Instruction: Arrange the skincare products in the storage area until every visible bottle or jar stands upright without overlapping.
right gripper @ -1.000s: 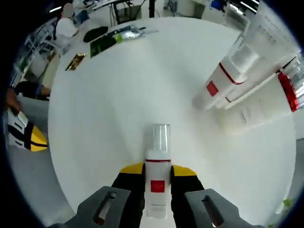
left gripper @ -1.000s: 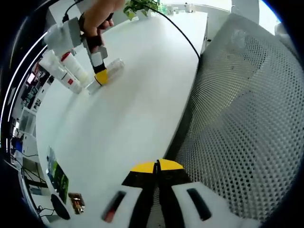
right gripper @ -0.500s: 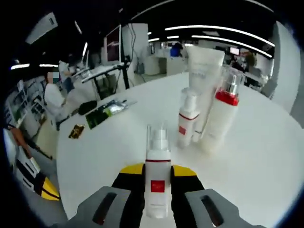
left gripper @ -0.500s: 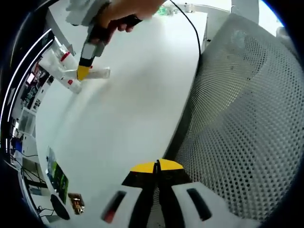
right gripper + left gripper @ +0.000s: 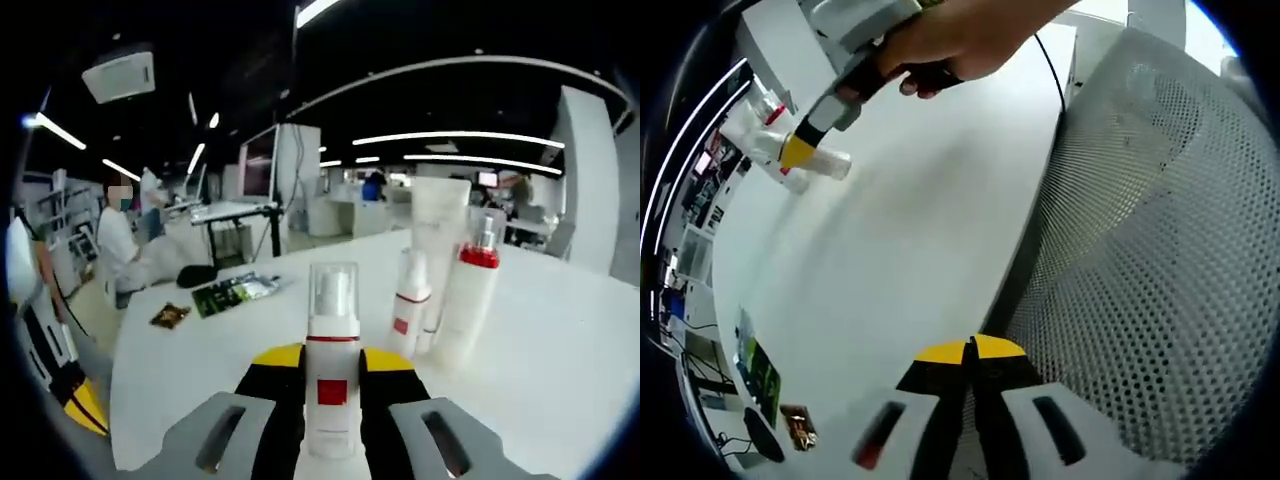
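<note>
My right gripper point(image 5: 332, 368) is shut on a white pump bottle point(image 5: 332, 385) with a red label and a clear cap. To its right stand a small white bottle point(image 5: 408, 315), a red-capped bottle point(image 5: 470, 298) and a tall white tube point(image 5: 440, 235), close together. In the left gripper view a hand holds the right gripper point(image 5: 797, 150) low over the white table point(image 5: 910, 240), with the held bottle point(image 5: 828, 164) just beside the standing bottles point(image 5: 752, 140). My left gripper point(image 5: 971, 350) hangs shut and holds nothing, near the table's edge; it also shows as the left gripper point(image 5: 78, 405) low at the left of the right gripper view.
A mesh chair back point(image 5: 1140, 260) rises right of the left gripper. A green packet point(image 5: 235, 290), a small brown packet point(image 5: 170, 316) and a black object point(image 5: 195, 274) lie far across the table. A seated person point(image 5: 125, 250) and desks are behind.
The right gripper has swung up from looking down at the table to looking level across it, still gripping the bottle, and has shifted toward the standing bottles. The left gripper has stayed put.
</note>
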The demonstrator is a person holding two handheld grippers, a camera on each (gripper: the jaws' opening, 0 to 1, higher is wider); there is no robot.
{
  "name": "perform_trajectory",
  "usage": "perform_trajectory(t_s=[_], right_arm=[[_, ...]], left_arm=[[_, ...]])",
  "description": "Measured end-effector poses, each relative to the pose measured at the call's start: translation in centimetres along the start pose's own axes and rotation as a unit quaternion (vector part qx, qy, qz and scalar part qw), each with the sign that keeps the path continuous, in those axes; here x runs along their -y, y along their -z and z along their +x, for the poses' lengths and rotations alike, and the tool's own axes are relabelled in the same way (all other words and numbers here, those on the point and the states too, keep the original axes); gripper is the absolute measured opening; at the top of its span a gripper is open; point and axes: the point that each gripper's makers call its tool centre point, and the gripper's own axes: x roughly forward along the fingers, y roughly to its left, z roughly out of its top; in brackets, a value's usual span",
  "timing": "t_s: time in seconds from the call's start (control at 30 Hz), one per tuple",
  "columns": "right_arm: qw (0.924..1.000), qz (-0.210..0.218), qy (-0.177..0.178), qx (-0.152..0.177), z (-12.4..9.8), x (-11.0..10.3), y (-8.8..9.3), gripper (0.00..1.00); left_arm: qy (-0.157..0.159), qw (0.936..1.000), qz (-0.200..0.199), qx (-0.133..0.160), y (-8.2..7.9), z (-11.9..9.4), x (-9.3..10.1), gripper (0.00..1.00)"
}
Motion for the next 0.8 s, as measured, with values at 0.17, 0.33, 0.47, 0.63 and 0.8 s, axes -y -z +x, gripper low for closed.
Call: perform_trajectory(t_s=[0.17, 0.33, 0.47, 0.63, 0.8], right_arm=[[0.9996, 0.027, 0.006, -0.002, -0.3, 0.6, 0.2, 0.15], [0.9924, 0.113, -0.010, 0.047, -0.9, -0.7, -2.9, 0.15], [0.9822, 0.174, -0.023, 0.068, -2.3, -3.1, -4.2, 0.15], [0.9763, 0.195, -0.057, 0.074, -4.6, -7.6, -4.9, 0.15], [0.9761, 0.188, -0.084, 0.070, -5.8, -11.0, -5.5, 0.15]], left_arm=[[0.001, 1.0000, 0.000, 0.000, 0.0, 0.1, 0.0, 0.01], [-0.020, 0.9951, -0.059, 0.077, -2.5, -0.8, -1.5, 0.01], [-0.052, 0.9821, -0.143, 0.111, -3.1, -1.8, -4.0, 0.01], [-0.066, 0.9616, -0.217, 0.155, -4.0, -2.8, -6.0, 0.18], [-0.079, 0.9442, -0.237, 0.215, -5.6, -4.1, -7.0, 0.33]])
